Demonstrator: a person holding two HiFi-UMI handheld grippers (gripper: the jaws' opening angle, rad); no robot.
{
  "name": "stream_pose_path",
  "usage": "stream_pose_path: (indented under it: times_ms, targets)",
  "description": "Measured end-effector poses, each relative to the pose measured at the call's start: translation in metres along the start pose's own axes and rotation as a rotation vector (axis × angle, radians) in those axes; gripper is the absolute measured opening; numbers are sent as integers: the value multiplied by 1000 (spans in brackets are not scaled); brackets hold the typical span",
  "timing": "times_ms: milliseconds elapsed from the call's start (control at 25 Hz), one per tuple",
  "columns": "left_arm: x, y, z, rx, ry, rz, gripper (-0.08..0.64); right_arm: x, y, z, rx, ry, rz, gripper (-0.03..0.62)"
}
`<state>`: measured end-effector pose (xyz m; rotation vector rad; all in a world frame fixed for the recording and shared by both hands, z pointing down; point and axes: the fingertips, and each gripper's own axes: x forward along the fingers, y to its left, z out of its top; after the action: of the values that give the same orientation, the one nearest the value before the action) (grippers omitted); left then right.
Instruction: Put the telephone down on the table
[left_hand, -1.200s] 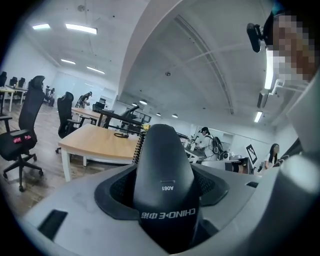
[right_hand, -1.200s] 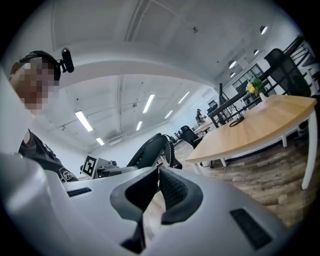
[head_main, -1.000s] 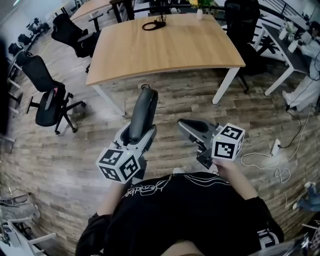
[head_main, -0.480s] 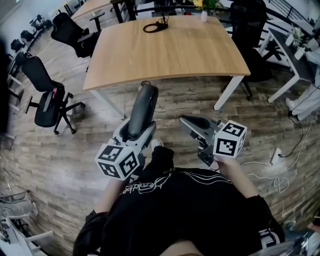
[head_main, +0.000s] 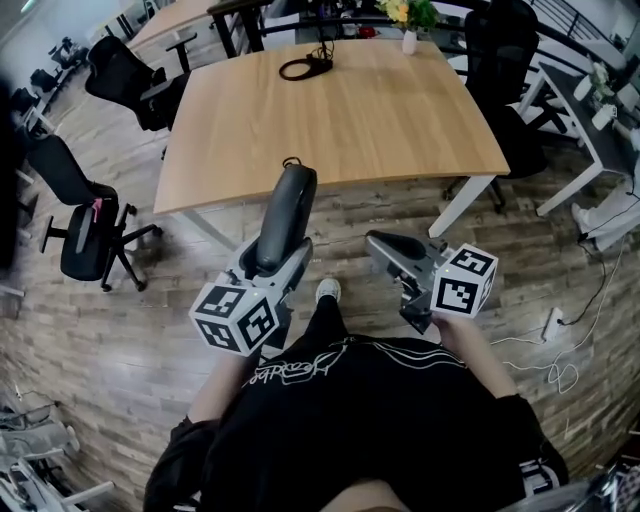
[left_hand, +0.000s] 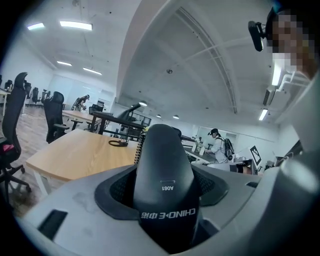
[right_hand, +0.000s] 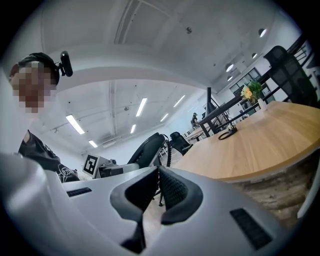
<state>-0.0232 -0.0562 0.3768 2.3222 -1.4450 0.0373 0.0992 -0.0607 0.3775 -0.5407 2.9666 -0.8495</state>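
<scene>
before the pale wooden tabletop (head_main: 340, 110), nearer now, my left fingers (head_main: 299, 264) clamp the black telephone handset (head_main: 288, 205); right fingers (head_main: 393, 249) together, empty.

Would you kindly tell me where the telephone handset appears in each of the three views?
Head view: handset, centre, upright in the left tongs.
Left gripper view: handset, lower centre, filling the foreground.
Right gripper view: handset, left of centre, small, in the background.
Shared landmark: the wooden table.

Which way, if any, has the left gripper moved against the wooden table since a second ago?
Yes, toward the wooden table: the telephone handset in the left gripper stopped short of its near edge before; now its tip overlaps that edge.
</scene>
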Motion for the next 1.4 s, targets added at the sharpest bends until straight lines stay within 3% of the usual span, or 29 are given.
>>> stream_pose_path:
  times_ms: [440,760,1400]
  targets:
    - [108,124,58,-31,60,18,288,119,-106,74,45,29,-9,40]
    - [164,200,81,-54,99,26,288,186,-167,98,94,50,-27,40]
    - [246,272,95,-10,154,-9,288,226,-240,123,128,74,-120,40]
